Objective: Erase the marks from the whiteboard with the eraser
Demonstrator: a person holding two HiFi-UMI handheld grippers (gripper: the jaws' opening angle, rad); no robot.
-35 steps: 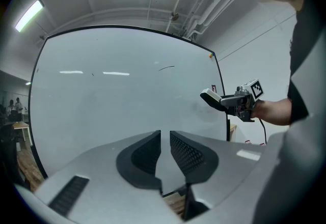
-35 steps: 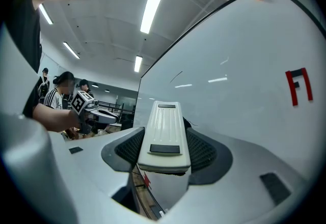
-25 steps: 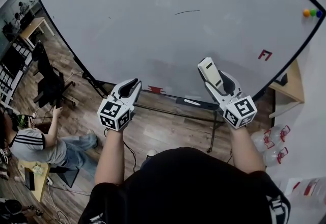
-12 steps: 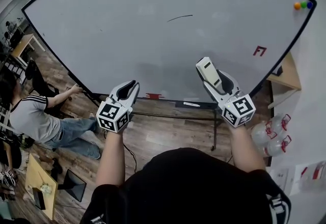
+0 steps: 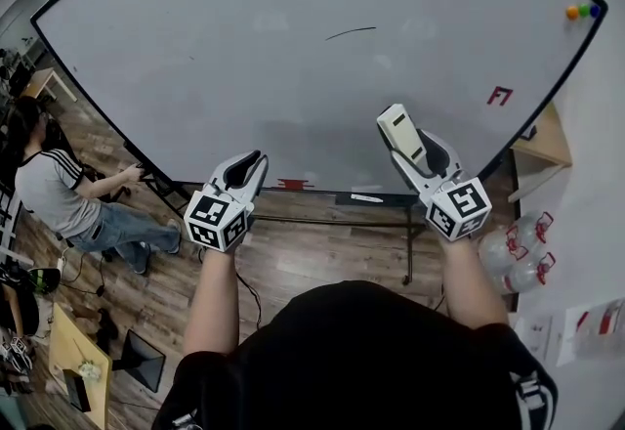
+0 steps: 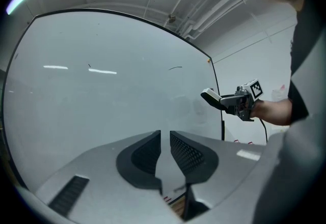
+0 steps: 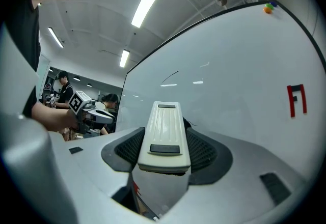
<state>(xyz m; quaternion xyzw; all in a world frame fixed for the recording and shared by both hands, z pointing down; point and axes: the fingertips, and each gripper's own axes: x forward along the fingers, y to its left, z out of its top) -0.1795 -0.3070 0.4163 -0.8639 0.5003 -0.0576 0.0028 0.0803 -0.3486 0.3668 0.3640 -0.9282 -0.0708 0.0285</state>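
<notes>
**A:** Right gripper is clamped on the cream eraser, held up before the lower part of the whiteboard. It is in about the same spot as half a second back.

**B:** And the left gripper?

**A:** Jaws nearly together with just a thin slit, and nothing in it. It's barely budged either.

**B:** Marks?

**A:** All unchanged: black stroke above the eraser, red figure off to its right, red scrawl at the bottom edge.

**B:** One change, though: the seated person at far left has slid nearer the picture's edge.
</notes>
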